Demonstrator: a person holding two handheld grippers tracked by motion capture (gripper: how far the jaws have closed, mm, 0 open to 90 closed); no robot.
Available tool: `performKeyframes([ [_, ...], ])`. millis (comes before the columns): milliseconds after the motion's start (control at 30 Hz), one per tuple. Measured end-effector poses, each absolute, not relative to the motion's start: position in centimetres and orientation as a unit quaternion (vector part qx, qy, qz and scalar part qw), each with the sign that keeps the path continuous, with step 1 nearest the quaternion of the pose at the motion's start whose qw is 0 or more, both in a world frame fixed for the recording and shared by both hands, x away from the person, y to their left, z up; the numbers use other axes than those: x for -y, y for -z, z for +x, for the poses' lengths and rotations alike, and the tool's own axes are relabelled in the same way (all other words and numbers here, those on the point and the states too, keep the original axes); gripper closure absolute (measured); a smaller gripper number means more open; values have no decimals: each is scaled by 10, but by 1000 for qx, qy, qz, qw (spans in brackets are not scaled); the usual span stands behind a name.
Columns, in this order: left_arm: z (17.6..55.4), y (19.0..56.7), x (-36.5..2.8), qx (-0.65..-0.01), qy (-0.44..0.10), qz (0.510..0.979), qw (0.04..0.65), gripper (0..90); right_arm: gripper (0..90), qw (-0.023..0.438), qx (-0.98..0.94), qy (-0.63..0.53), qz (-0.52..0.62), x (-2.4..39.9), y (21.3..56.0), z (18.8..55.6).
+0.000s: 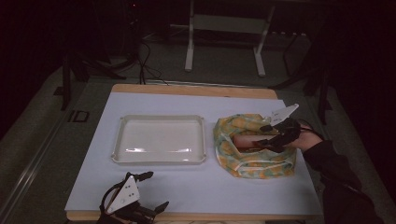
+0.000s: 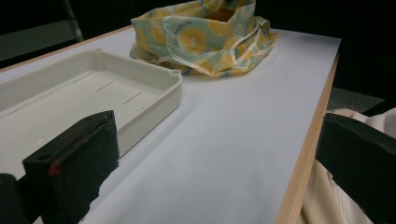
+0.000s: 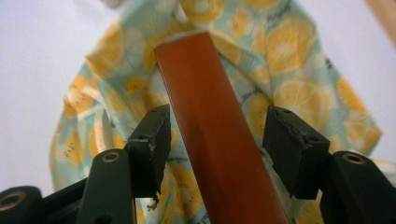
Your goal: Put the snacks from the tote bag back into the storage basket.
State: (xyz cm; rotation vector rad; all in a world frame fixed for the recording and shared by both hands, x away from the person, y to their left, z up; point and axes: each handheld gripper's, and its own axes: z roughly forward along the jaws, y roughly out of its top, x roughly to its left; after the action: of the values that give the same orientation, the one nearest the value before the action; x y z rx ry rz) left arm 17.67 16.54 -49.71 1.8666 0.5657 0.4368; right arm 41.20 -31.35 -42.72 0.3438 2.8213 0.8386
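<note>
My right gripper point(image 3: 212, 140) is in the lemon-print bag point(image 1: 254, 144), jaws apart w/ a brown bar point(image 3: 212, 126) between them; contact unclear, bar's far end hidden. Left gripper point(image 2: 205, 163) gapes wide, nothing held, near bench point(image 1: 187, 186) edge, white tray point(image 2: 70, 93) ahead.

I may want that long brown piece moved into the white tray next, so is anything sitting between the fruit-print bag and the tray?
Nothing visible. The brown piece sits between the right gripper's open jaws, over the fruit-print bag. Between bag and white tray is a bare strip of table; the tray is empty.
</note>
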Motion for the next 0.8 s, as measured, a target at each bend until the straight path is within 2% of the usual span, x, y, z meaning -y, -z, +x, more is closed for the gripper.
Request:
performKeyframes([
  [300,178,498,-165,-239,-180,787,540,0,308,92,-957,-249,117,308,447,422],
  [500,179,498,-165,-241,-176,787,541,0,280,101,-966,-214,102,301,455,423],
  [800,179,498,-165,-243,-173,785,542,0,294,96,-973,-190,86,292,462,427],
])
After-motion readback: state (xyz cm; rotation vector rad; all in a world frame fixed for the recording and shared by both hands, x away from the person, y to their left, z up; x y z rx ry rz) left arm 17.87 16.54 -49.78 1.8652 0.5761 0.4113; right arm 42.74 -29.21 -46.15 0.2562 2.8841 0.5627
